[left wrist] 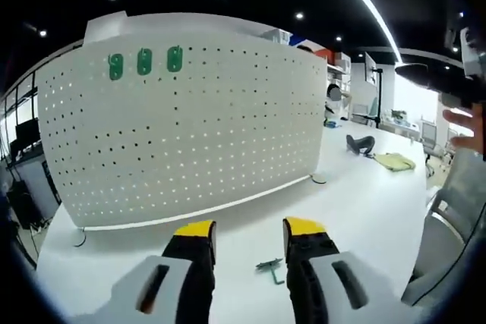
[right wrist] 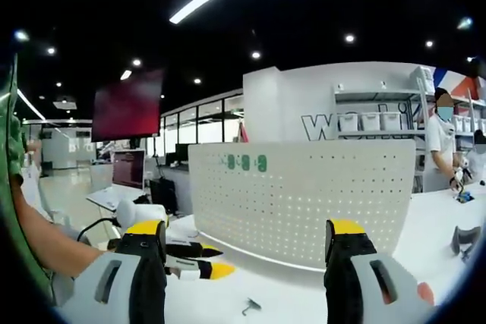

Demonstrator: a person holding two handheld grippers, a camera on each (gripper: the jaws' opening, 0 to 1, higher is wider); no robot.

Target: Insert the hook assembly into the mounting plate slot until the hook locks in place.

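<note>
A white pegboard mounting plate [left wrist: 190,119] stands upright on the white table, with three green hooks [left wrist: 144,61] hung along its top left. It also shows in the right gripper view, pegboard [right wrist: 304,195] with green hooks [right wrist: 245,162]. A small green hook assembly [left wrist: 271,268] lies flat on the table, just ahead of my left gripper [left wrist: 249,234], whose yellow-tipped jaws stand open and empty. In the right gripper view the hook assembly [right wrist: 250,307] lies on the table between my open, empty right gripper [right wrist: 247,234] jaws. The left gripper [right wrist: 194,259] reaches in from the left there.
The white table [left wrist: 357,202] extends right, carrying a yellow cloth [left wrist: 395,161] and a dark object [left wrist: 360,143]. A person's hand [left wrist: 465,119] shows at the right edge. A person [right wrist: 440,149] stands by shelves at far right. Monitors and desks lie behind the pegboard.
</note>
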